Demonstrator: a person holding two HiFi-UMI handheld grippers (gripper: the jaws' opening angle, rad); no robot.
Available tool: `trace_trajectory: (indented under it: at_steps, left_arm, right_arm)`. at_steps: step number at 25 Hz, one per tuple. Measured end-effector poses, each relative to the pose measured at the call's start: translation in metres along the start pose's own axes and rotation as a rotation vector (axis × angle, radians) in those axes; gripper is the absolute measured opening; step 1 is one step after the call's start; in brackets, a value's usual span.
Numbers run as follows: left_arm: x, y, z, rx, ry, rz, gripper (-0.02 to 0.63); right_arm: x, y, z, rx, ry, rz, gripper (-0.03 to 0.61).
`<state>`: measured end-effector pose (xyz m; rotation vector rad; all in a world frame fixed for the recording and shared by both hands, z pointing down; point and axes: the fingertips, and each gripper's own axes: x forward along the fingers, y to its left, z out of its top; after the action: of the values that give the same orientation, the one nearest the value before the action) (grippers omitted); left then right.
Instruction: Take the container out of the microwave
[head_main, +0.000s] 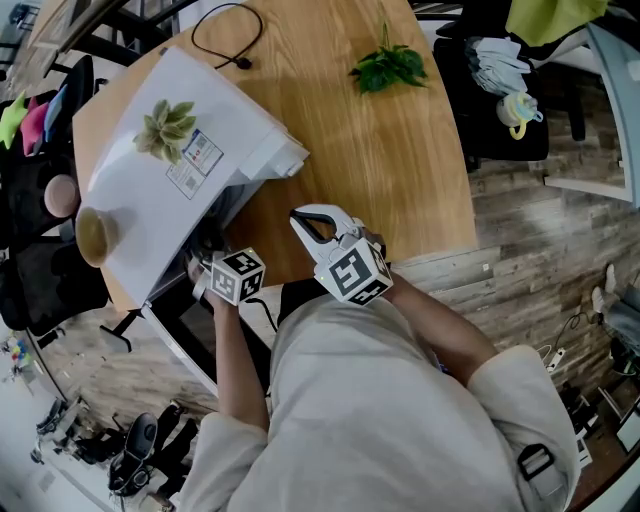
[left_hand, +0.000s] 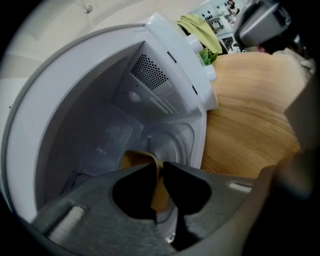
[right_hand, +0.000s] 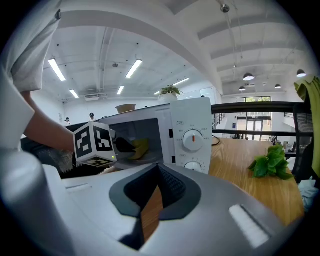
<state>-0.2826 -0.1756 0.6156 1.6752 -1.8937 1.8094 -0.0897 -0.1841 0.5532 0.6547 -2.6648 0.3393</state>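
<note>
The white microwave (head_main: 170, 170) stands on the wooden table (head_main: 380, 170) with its door (head_main: 185, 335) open toward me. Inside it sits a yellow container (left_hand: 134, 160), also visible through the opening in the right gripper view (right_hand: 140, 148). My left gripper (left_hand: 159, 169) reaches into the cavity, and its jaws are shut on the container's wall, which shows yellow between the two dark pads. In the head view its fingertips are hidden in the microwave; only its marker cube (head_main: 238, 275) shows. My right gripper (head_main: 310, 220) hovers over the table's near edge, shut and holding nothing.
A small succulent (head_main: 165, 125) and a brown bowl (head_main: 93, 232) sit on the microwave's top. A green leafy sprig (head_main: 388, 67) and a black cable (head_main: 225, 45) lie farther back on the table. Chairs and clutter ring the table.
</note>
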Motion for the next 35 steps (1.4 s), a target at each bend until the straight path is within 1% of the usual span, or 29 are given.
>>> trace_trajectory:
  at_steps: [13,14,17,19,22,24,26,32,33,35]
  left_arm:
    - [-0.02,-0.018,0.011,-0.001,-0.012,-0.028,0.051]
    - [-0.021,-0.018,0.011,-0.002,-0.01,-0.031,0.057]
    - [-0.022,-0.02,0.009,-0.008,-0.001,-0.044,0.119]
    - [-0.023,-0.018,0.008,-0.007,0.004,-0.05,0.148]
    - [-0.019,-0.016,0.004,0.013,0.02,-0.061,0.177]
    - [-0.015,-0.017,0.001,0.035,0.041,-0.09,0.203]
    - [-0.012,-0.019,0.0,0.043,0.056,-0.123,0.206]
    - [-0.007,-0.025,0.001,0.054,0.066,-0.179,0.206]
    - [-0.006,-0.026,0.0,0.058,0.068,-0.186,0.201]
    - [-0.007,-0.028,0.001,0.061,0.065,-0.189,0.168]
  right_arm:
    - [-0.007,0.002,-0.002,-0.015,0.004,0.023,0.011]
    - [-0.008,0.002,-0.002,-0.017,0.004,0.025,0.011]
    - [-0.009,0.003,-0.002,-0.023,0.005,0.03,0.011]
    - [-0.009,0.004,-0.001,-0.026,0.006,0.034,0.011]
    - [-0.008,0.005,-0.002,-0.03,0.009,0.039,0.011]
    - [-0.008,0.005,-0.002,-0.032,0.012,0.04,0.011]
    - [-0.008,0.006,-0.002,-0.034,0.013,0.042,0.011]
    - [-0.005,0.006,-0.004,-0.028,0.018,0.039,0.011]
    - [-0.005,0.006,-0.004,-0.026,0.019,0.038,0.011]
    - [-0.006,0.006,-0.005,-0.024,0.022,0.035,0.011]
